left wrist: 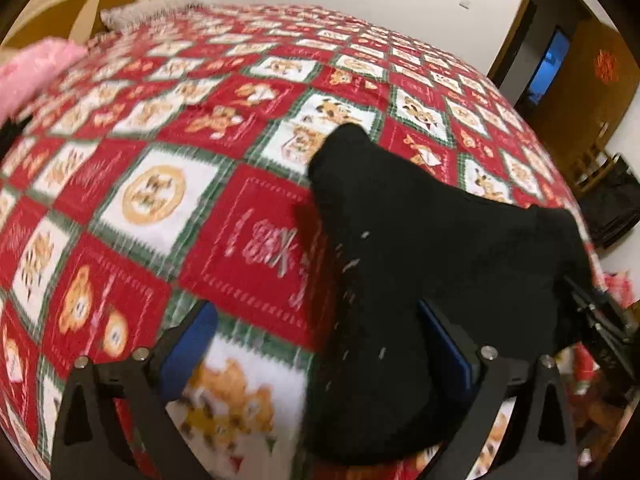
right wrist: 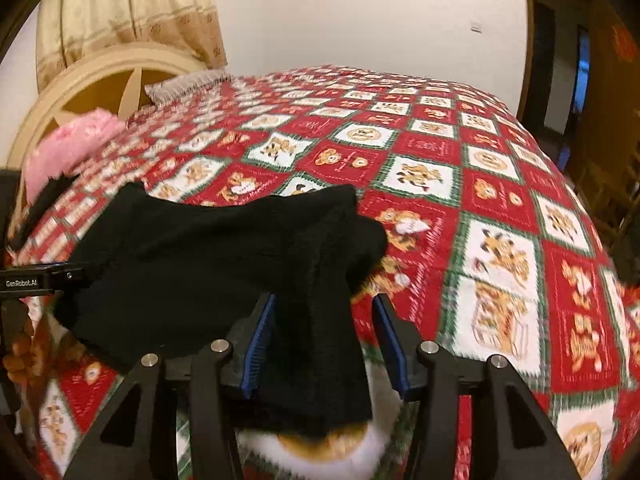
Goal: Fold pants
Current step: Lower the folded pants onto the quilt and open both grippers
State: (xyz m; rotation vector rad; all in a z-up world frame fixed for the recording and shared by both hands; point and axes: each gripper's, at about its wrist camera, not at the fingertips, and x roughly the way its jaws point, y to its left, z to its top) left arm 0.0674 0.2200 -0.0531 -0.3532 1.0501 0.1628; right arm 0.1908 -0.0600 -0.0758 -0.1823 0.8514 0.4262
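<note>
Black pants (left wrist: 420,240) lie bunched in a folded heap on a red, white and green checked blanket (left wrist: 152,184). My left gripper (left wrist: 316,316) stands wide open over the heap's left edge. The cloth rests against its right blue pad (left wrist: 448,344), while the left pad hangs over bare blanket. In the right wrist view the pants (right wrist: 208,248) drape between the fingers of my right gripper (right wrist: 324,304). The cloth leans on the left pad (right wrist: 260,340), and a gap shows at the right pad (right wrist: 394,344), so this gripper is open too.
A pink pillow (right wrist: 68,152) and a fringed grey one (right wrist: 184,84) lie by the cream headboard (right wrist: 100,80). A curtain (right wrist: 132,12) hangs behind. A wooden door (left wrist: 588,92) and dark furniture stand off the bed's right side. A hand (right wrist: 20,356) holds the other gripper's body (right wrist: 28,280).
</note>
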